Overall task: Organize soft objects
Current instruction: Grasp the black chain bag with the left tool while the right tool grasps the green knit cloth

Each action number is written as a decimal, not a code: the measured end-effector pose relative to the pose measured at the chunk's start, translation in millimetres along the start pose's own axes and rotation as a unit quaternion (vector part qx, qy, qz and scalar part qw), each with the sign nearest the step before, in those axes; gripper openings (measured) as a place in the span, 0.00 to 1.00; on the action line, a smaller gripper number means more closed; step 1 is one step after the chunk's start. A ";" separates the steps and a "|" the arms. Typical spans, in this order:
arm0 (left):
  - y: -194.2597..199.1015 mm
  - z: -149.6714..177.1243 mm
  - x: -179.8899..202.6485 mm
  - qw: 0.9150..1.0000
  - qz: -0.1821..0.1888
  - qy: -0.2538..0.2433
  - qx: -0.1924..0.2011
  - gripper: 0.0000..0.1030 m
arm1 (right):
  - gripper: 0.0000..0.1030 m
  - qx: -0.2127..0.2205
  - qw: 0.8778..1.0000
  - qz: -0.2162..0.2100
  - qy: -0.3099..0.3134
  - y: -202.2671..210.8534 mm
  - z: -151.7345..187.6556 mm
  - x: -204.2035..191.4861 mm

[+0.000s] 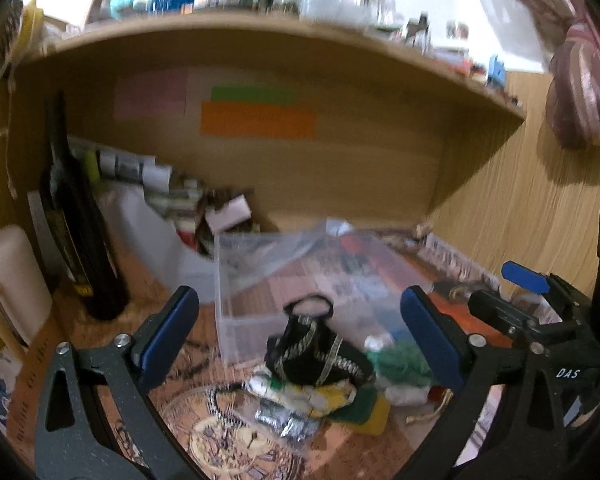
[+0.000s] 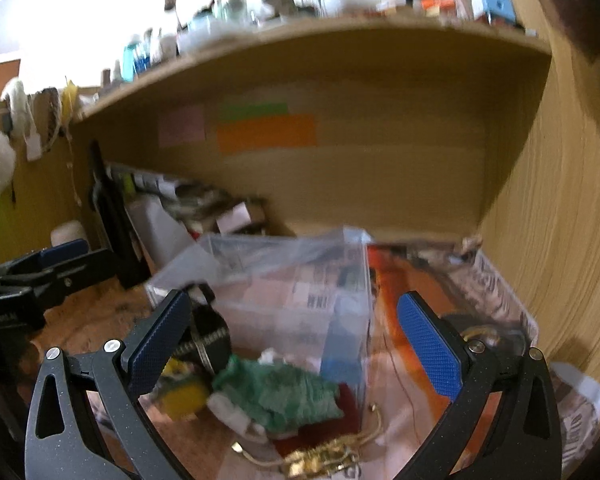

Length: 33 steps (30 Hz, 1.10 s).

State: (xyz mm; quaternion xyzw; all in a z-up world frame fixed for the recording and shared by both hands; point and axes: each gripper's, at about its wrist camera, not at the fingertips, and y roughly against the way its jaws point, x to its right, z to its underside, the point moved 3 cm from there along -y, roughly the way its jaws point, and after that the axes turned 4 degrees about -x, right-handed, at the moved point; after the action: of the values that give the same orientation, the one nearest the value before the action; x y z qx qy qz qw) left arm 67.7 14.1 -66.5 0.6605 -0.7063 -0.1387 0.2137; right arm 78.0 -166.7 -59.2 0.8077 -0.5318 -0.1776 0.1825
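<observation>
Both grippers, left gripper [image 1: 300,336] and right gripper [image 2: 294,344], are held wide and empty; the black pouch [image 1: 312,354] may be snagged with neighbouring cloths.

Two grippers, the left [image 1: 300,334] and the right [image 2: 294,346], each show two blue pads. One clear box [image 1: 236,276] stands on the desk, with one clear bag [image 1: 300,240] draped over its far rim. Near the box lies one pile of soft things: one black pouch [image 1: 312,354], one green cloth [image 2: 276,390], one yellow pad [image 1: 366,416], one red piece [image 2: 346,398] and one silver packet [image 1: 282,420]. One gold chain [image 2: 320,458] lies nearest. Four paper notes mark the back panel: two pink [image 1: 150,94], one green [image 1: 252,94], one orange [image 1: 258,120]. One dark bottle [image 1: 82,236] and one cream mug [image 1: 14,280] stand at left. Bottles crowd the top shelf [image 1: 260,28], too blurred to count.
</observation>
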 end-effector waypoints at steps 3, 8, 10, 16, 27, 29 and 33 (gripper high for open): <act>-16.7 11.8 -3.9 0.999 -0.001 0.001 -0.037 0.85 | 1.00 -0.030 1.000 -0.004 0.005 -11.4 12.4 2.9; -41.2 31.5 -11.1 0.996 0.012 0.012 -0.083 0.83 | 0.93 -0.084 0.996 -0.016 0.010 -28.9 33.4 5.6; -49.0 35.9 -11.4 0.995 0.015 0.014 -0.094 0.82 | 0.89 -0.107 0.994 -0.025 0.010 -36.8 41.4 5.6; -71.0 41.5 -10.1 0.993 0.019 0.017 -0.117 0.70 | 0.81 -0.140 0.989 -0.055 0.002 -49.7 52.4 3.3; -87.5 46.4 -6.1 0.990 0.028 0.016 -0.137 0.42 | 0.49 -0.149 0.987 -0.054 0.004 -58.0 52.5 10.0; -85.6 44.7 -5.6 0.991 0.026 0.014 -0.133 0.36 | 0.43 -0.147 0.988 -0.052 0.010 -57.8 52.3 9.2; -83.2 41.7 -6.9 0.991 0.029 0.015 -0.130 0.30 | 0.23 -0.141 0.989 -0.051 0.018 -56.5 50.1 9.1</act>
State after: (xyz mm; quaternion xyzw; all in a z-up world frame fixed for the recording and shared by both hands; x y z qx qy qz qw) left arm 120.4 10.0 -143.4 0.6086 -0.6979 -0.2132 0.3117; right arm 102.1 -159.7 -131.0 0.8030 -0.4561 -0.2455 0.2947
